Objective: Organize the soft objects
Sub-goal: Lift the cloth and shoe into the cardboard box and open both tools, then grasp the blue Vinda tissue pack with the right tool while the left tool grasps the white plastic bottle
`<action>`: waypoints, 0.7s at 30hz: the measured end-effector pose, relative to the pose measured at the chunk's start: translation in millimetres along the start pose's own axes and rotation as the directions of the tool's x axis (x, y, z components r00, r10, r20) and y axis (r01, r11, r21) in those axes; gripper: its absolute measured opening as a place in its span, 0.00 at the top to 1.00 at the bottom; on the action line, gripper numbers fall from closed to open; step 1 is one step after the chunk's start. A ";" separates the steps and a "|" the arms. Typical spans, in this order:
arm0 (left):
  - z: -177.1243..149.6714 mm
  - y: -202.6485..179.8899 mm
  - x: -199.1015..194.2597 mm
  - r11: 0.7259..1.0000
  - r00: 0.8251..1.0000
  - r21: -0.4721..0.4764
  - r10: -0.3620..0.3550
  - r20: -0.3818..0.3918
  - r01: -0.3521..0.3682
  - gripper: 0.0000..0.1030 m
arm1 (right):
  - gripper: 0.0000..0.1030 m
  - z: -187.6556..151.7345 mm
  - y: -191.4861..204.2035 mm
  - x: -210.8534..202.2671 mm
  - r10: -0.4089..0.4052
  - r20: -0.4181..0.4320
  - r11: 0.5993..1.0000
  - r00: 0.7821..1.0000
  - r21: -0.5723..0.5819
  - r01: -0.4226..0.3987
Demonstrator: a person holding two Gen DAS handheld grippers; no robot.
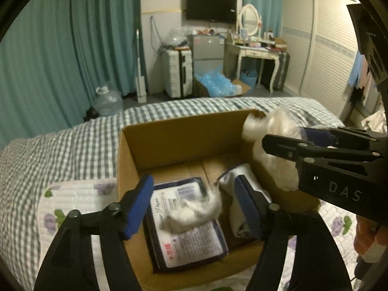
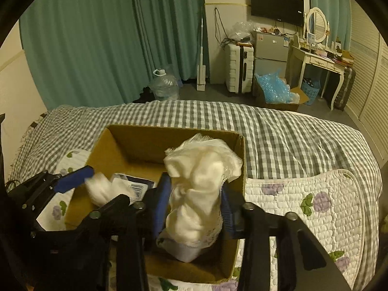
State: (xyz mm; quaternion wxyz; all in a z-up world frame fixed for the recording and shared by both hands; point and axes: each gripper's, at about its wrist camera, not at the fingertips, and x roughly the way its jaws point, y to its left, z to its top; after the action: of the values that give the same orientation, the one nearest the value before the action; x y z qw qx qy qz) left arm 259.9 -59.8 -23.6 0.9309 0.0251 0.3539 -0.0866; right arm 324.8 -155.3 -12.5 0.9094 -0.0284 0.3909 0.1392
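Note:
An open cardboard box [image 1: 169, 138] [image 2: 150, 143] stands on the bed. In it lie a dark tissue pack [image 1: 189, 228] with a white label and a white packet [image 1: 242, 177]. My left gripper [image 1: 196, 203] is open over the box, and a small white fluffy wad [image 1: 196, 208] [image 2: 99, 189] is blurred between its fingers. My right gripper [image 2: 194, 203] is shut on a white crumpled cloth bundle [image 2: 201, 177] [image 1: 274, 131] and holds it above the box's right side.
The bed has a grey checked cover [image 2: 291, 131] and a white quilted pad with purple flowers [image 2: 315, 201]. Beyond the bed are teal curtains, a water jug [image 2: 163, 84], a suitcase, a small fridge and a dressing table [image 2: 320, 58].

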 end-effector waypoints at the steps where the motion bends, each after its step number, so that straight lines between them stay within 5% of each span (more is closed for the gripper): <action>1: -0.5 0.0 0.3 1.000 1.000 -0.002 0.006 0.003 -0.006 0.31 | 0.49 -0.1 -0.1 1.4 -0.008 -0.002 1.000 1.000 0.001 0.008; 4: -0.4 0.1 -1.8 1.000 1.000 -0.007 0.016 0.016 -0.016 0.30 | 0.28 0.8 -2.9 -2.7 -0.026 0.013 1.000 1.000 0.018 0.026; 9: 2.7 -1.6 -21.3 0.999 0.998 0.006 0.048 0.034 -0.048 0.28 | 0.20 5.5 -4.9 -25.7 -0.050 0.036 0.998 0.998 0.040 0.049; 10: 2.5 -2.6 -29.2 0.999 0.998 0.009 0.052 0.044 -0.052 0.20 | 0.19 6.5 -4.8 -36.6 -0.053 0.047 0.998 0.997 0.046 0.051; 21: -1.4 2.7 -167.0 0.997 0.971 -0.032 0.079 0.227 -0.074 0.07 | 0.08 -2.3 16.1 -174.9 -0.117 0.161 0.993 0.980 0.018 0.116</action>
State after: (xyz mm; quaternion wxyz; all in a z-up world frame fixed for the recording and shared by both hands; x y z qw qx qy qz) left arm 136.7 -33.0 86.0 0.9683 0.0179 0.2445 -0.0487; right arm 204.2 -180.6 112.6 0.9448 -0.0362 0.3141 0.0858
